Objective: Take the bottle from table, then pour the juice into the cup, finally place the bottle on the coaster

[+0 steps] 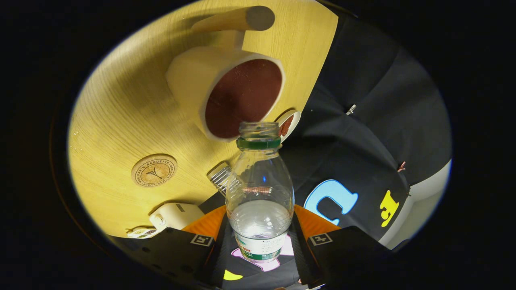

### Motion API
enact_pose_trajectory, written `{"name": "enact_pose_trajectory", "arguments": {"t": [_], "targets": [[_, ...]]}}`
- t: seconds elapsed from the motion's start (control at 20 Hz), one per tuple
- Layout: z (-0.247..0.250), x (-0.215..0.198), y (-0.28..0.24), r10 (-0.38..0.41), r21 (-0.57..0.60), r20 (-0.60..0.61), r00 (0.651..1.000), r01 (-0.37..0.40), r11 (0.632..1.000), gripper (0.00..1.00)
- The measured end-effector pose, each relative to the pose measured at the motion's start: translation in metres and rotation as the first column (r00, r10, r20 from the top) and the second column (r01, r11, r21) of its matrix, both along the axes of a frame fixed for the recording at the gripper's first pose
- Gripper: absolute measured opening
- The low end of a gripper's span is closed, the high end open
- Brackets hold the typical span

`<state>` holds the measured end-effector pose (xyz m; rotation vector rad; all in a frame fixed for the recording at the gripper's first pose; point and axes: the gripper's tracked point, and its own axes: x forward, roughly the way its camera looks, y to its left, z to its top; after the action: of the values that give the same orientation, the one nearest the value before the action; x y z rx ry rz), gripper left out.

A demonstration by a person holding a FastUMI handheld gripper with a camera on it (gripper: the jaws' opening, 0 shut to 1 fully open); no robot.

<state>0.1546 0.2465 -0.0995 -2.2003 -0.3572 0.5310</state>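
My gripper (260, 237) is shut on a clear plastic bottle (259, 189), one finger pressing on each side of its lower body. The bottle has no cap, a green ring sits at its neck, and clear liquid fills only its lower part. Its open mouth (258, 129) sits right at the rim of a cream cup (225, 90) with a dark reddish inside and a long handle, just beyond the fingers. The whole view is tilted. A round cork coaster (154, 170) lies on the wooden table (121, 112), off to the left of the bottle.
A small white device (174, 216) lies near the table's edge by the left finger. A ribbed clear object (219, 177) peeks out behind the bottle. A small round item with a red mark (288, 123) sits beside the cup. The black cloth wall (375, 121) hangs on the right.
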Motion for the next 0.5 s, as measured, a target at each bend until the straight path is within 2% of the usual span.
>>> {"name": "enact_pose_trajectory", "arguments": {"t": [0.5], "targets": [[0.0040, 0.0020, -0.0034, -0.024, 0.007, -0.002, 1.000, 0.024, 1.000, 0.71]]}}
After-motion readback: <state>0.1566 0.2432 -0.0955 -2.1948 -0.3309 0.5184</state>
